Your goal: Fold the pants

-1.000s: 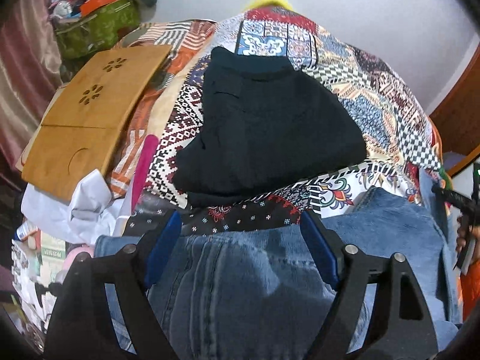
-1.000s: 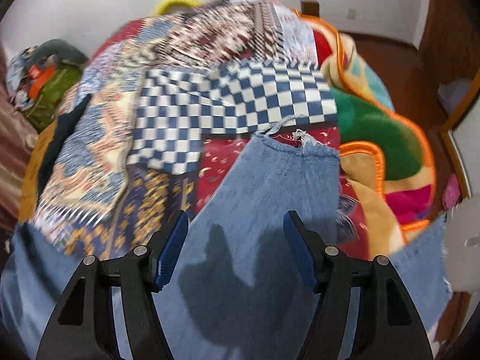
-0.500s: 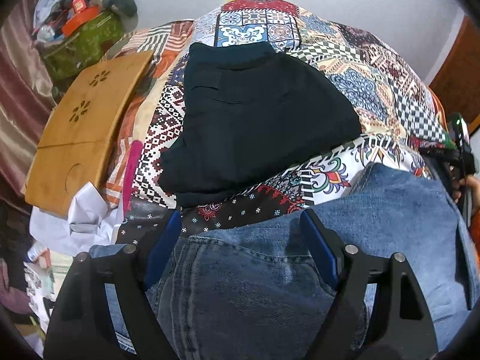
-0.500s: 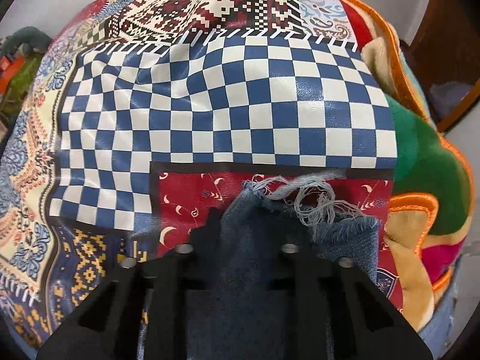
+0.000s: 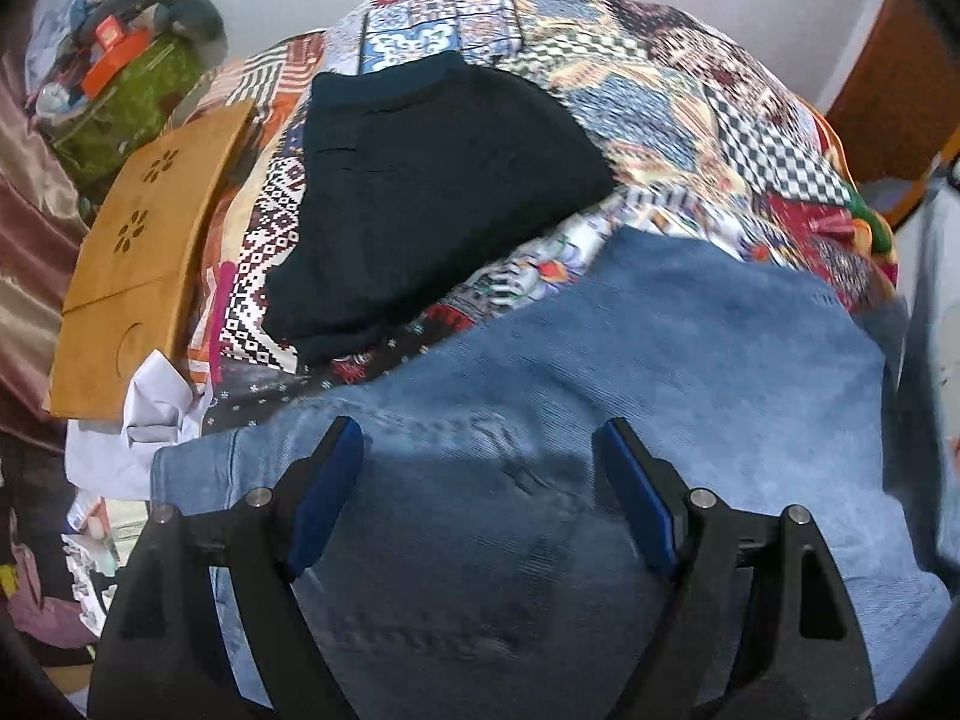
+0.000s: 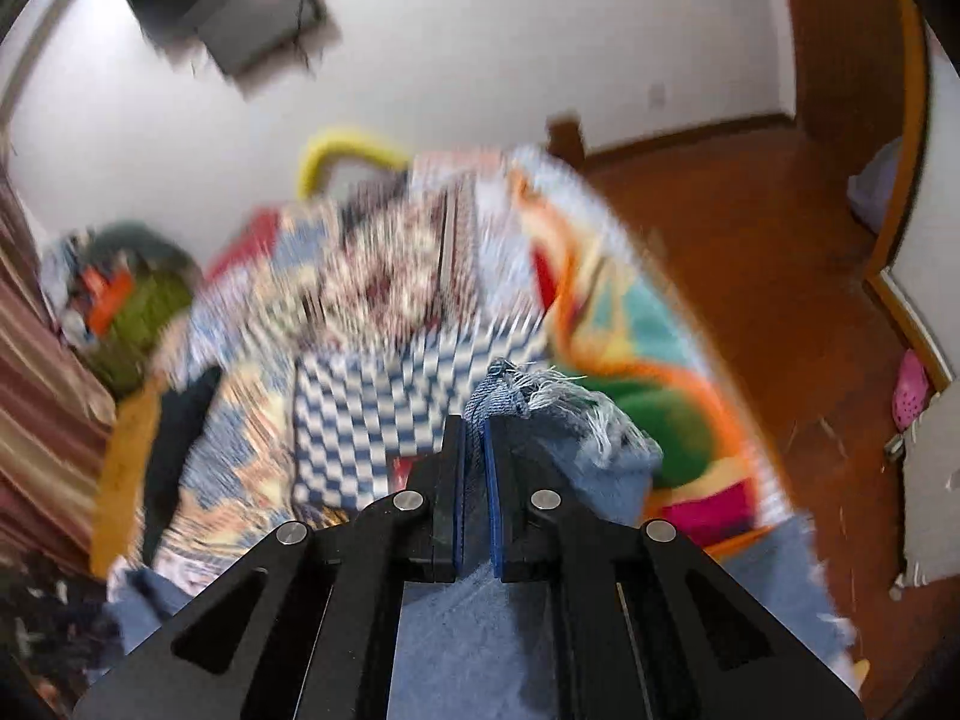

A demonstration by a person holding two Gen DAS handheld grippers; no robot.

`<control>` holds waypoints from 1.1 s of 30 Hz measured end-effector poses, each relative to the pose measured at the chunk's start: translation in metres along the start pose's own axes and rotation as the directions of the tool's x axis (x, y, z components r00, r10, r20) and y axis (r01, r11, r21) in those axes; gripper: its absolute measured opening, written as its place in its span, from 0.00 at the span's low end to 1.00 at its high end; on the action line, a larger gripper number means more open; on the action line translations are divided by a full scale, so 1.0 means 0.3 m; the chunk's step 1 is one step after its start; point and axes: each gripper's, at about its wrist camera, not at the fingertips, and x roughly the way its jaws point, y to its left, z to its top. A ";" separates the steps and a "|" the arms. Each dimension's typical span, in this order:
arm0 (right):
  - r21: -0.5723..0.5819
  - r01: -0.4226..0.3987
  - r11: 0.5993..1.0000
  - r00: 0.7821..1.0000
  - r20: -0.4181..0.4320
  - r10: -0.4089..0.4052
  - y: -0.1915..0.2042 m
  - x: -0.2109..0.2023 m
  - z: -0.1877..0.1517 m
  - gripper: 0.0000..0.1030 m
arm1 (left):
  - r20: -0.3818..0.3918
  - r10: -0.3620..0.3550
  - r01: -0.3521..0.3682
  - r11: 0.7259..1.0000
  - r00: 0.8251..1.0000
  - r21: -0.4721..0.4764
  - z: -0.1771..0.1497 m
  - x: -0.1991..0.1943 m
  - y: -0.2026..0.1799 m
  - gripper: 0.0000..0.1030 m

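Note:
Blue jeans (image 5: pixel 690 360) lie across the near edge of a bed with a patchwork cover (image 5: pixel 690 90). My left gripper (image 5: pixel 480 480) is open and hovers just over the waist end of the jeans, empty. My right gripper (image 6: pixel 474 444) is shut on the frayed hem of a jeans leg (image 6: pixel 534 390) and holds it lifted above the bed; the view is blurred from motion. The rest of the leg (image 6: pixel 456 642) hangs below the gripper.
A folded black garment (image 5: pixel 432 192) lies on the bed beyond the jeans. A wooden lap tray (image 5: pixel 144 258) and white cloth (image 5: pixel 150 408) sit at the left edge, with a green bag (image 5: pixel 126 102) behind. Wooden floor (image 6: pixel 750 252) lies right of the bed.
My right gripper closed on the frayed jeans hem and lifted it off the bed, tilting upward. My left gripper moved forward over the jeans waist and stayed open.

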 end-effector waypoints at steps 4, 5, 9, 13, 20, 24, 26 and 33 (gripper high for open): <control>0.025 -0.026 0.999 0.991 0.136 0.022 -0.087 -0.234 0.074 0.05 | -0.003 -0.007 0.007 0.999 1.000 0.046 -0.016 -0.029 -0.090 0.79; 0.031 -0.039 0.999 0.984 0.175 0.033 -0.114 -0.303 0.090 0.05 | -0.003 -0.013 0.013 0.998 1.000 0.057 -0.020 -0.034 -0.113 0.79; 0.040 -0.064 0.997 0.970 0.238 0.052 -0.155 -0.388 0.088 0.05 | -0.036 -0.062 0.065 0.993 0.997 0.099 -0.036 -0.027 -0.220 0.79; 0.006 0.010 1.000 0.983 0.185 -0.011 -0.205 -0.339 0.012 0.05 | -0.034 -0.065 0.069 0.988 0.997 0.138 -0.049 -0.024 -0.308 0.79; 0.011 0.164 0.986 0.987 0.003 -0.164 -0.388 -0.199 -0.196 0.05 | -0.023 -0.069 0.071 0.988 0.997 0.136 -0.060 -0.020 -0.352 0.87; 0.018 0.213 0.977 0.970 -0.122 -0.209 -0.483 -0.140 -0.333 0.05 | -0.015 -0.074 0.075 0.989 0.997 0.125 -0.065 -0.018 -0.352 0.88; 0.024 0.235 0.972 0.959 -0.169 -0.227 -0.517 -0.136 -0.391 0.06 | -0.005 -0.071 0.071 0.990 0.997 0.125 -0.070 -0.020 -0.357 0.88; -0.034 0.361 0.932 0.908 -0.215 -0.359 -0.494 -0.166 -0.428 0.14 | 0.021 -0.096 0.093 0.991 0.995 0.096 -0.067 -0.049 -0.318 0.88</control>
